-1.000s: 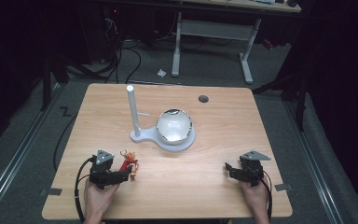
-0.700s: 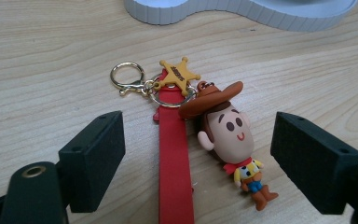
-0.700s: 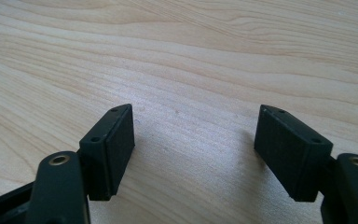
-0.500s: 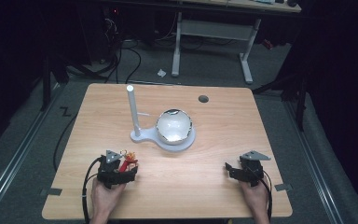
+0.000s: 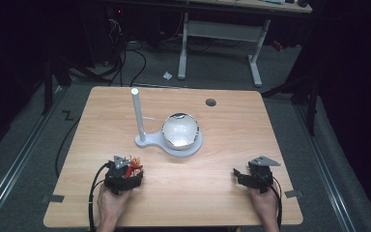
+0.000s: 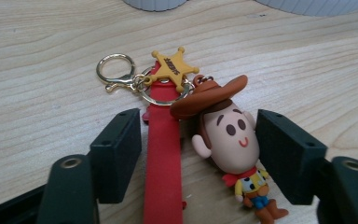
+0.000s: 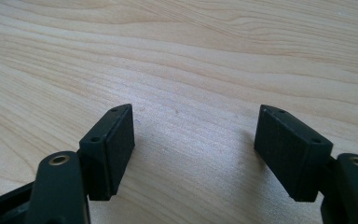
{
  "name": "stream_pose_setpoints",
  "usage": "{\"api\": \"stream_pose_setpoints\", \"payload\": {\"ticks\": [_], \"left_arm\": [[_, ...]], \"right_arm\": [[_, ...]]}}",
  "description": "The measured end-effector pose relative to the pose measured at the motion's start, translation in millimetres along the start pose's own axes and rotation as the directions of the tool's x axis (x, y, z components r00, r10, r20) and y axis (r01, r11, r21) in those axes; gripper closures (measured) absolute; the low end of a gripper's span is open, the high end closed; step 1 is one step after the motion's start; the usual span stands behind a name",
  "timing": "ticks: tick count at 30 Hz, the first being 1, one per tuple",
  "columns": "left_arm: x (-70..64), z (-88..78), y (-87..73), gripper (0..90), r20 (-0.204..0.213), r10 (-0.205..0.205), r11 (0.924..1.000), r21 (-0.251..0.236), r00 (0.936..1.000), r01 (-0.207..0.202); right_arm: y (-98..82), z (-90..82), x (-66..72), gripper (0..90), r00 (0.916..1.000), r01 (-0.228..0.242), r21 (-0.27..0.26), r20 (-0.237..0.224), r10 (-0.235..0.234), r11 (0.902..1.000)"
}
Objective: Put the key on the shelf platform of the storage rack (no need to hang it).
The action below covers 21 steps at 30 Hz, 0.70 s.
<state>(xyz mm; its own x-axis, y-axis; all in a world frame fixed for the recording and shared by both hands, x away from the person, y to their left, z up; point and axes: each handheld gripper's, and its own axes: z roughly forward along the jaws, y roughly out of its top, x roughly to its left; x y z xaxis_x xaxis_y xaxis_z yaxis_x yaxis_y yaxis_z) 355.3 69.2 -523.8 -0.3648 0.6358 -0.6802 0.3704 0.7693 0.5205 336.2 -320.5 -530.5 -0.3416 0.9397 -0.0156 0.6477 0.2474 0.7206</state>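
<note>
Lying low at the near-left desk (image 5: 222, 159) edge, left tongs (image 6: 198, 149) half-closed, still closing, astride keychain (image 6: 214, 135), pads not yet pressing. Strap running lengthwise away, ring end far. Right tongs (image 7: 196, 149) wide, empty, near-right.

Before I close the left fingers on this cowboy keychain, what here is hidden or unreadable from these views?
- Red strap: lower end cut off by the left gripper view's bottom edge.
- Cowboy figure: boots run to that same edge; contact with the right finger is too close to judge.
- High view: left gripper covers most of the keychain; figure too small.
- Star badge: lettering too small.
</note>
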Motion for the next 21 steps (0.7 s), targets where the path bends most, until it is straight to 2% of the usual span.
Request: {"api": "stream_pose_setpoints", "payload": {"ticks": [4, 6, 8, 9, 11, 12, 13, 14, 18, 19, 21], "left_arm": [[0.6, -0.9, -1.5, 50.1, -0.006, 0.024, 0.9997, -0.01, 0.9997, -0.024], [0.9, -0.6, -0.2, 50.9, -0.007, 0.029, 0.9995, -0.009, 0.9996, -0.029], [0.2, -1.3, 0.1, 51.9, -0.013, 0.012, 0.9999, -0.003, 0.9998, -0.012], [1.0, -1.6, 0.5, 52.4, -0.003, 0.024, 0.9997, -0.004, 0.9997, -0.024], [0.8, -4.4, 2.3, 55.4, 0.014, 0.019, 0.9998, -0.008, 0.9997, -0.019], [0.2, -5.9, 4.6, 58.8, 0.014, 0.002, 0.9999, -0.014, 0.9999, -0.002], [1.1, -5.2, 6.7, 60.7, 0.011, 0.004, 1.0, -0.006, 0.9999, -0.004], [1.8, -5.2, 8.8, 60.8, 0.013, -0.006, 1.0, 0.005, 0.9999, 0.006], [1.1, -6.3, 7.6, 61.1, 0.016, 0.013, 0.9999, 0.0, 0.9998, -0.013], [0.2, -7.3, 7.6, 61.1, 0.016, 0.004, 1.0, 0.003, 0.9999, -0.004], [0.6, -8.6, 9.6, 61.2, 0.032, 0.024, 0.9997, -0.004, 0.9992, -0.024]], "right_arm": [[0.0, 0.1, -0.3, 28.9, 1.0, 0.004, -0.001, 0.0, -0.004, 1.0], [0.0, 0.0, 0.0, 28.9, 1.0, 0.0, 0.0, 0.0, 0.0, 1.0], [0.1, 0.1, -0.3, 28.9, 1.0, 0.004, -0.001, 0.0, -0.004, 1.0], [0.0, 0.1, -0.3, 28.9, 1.0, 0.004, -0.001, 0.0, -0.004, 1.0], [0.1, 0.1, -0.3, 28.9, 1.0, 0.004, -0.001, 0.0, -0.004, 1.0], [0.0, 0.0, 0.1, 28.9, 1.0, 0.0, 0.0, 0.0, 0.0, 1.0], [0.1, 0.1, -0.2, 28.9, 1.0, 0.004, -0.001, 0.0, -0.004, 1.0], [0.0, 0.0, 0.1, 28.9, 1.0, 0.0, 0.0, 0.0, 0.0, 1.0], [0.1, 0.1, -0.2, 28.9, 1.0, 0.003, -0.001, 0.0, -0.003, 1.0], [0.1, 0.1, -0.3, 28.9, 1.0, 0.004, -0.001, 0.0, -0.004, 1.0], [0.0, 0.0, 0.0, 28.9, 1.0, 0.0, 0.0, 0.0, 0.0, 1.0]]}}
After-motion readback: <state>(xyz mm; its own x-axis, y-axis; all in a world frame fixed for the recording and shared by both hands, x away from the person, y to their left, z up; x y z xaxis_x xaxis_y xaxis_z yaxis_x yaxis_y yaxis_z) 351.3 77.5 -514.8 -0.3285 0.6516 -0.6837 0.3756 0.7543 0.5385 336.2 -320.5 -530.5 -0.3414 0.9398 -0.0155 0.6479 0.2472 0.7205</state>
